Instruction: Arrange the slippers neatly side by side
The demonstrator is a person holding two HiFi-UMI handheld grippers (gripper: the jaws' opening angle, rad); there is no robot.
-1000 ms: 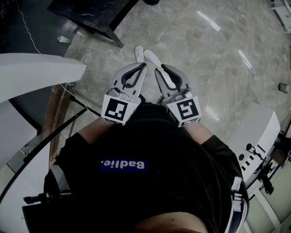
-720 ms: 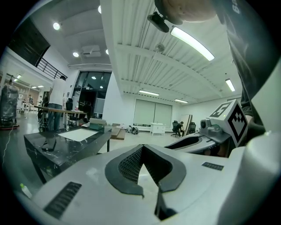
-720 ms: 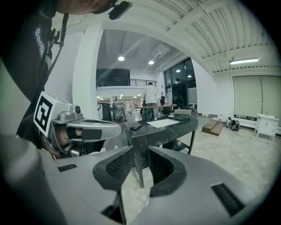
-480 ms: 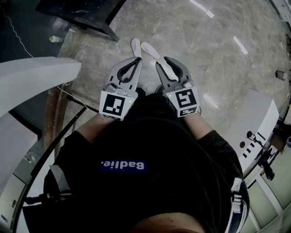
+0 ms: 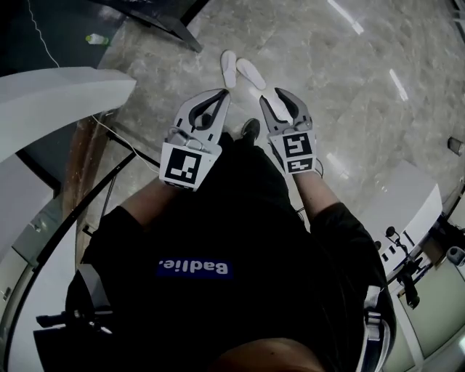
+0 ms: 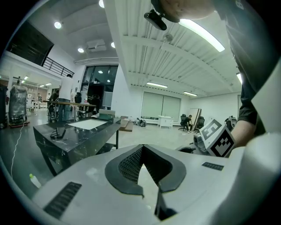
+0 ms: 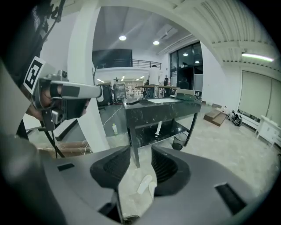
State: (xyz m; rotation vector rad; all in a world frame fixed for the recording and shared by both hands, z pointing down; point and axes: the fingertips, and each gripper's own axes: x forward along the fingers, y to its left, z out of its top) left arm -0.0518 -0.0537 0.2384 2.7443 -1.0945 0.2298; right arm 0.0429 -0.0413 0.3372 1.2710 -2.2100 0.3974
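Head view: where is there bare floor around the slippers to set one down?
Bare marble floor lies right of the two white slippers, with a narrower strip between them and the black table. Farther left is crowded: white curved panel, small green bottle.

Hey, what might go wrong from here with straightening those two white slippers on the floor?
The slippers lie splayed and close together, so gripping one may knock the other. The floor looks polished, so a nudged slipper might skid. The left claw is shut and would only push, while the right claw, whose jaws have just been opening, holds nothing.
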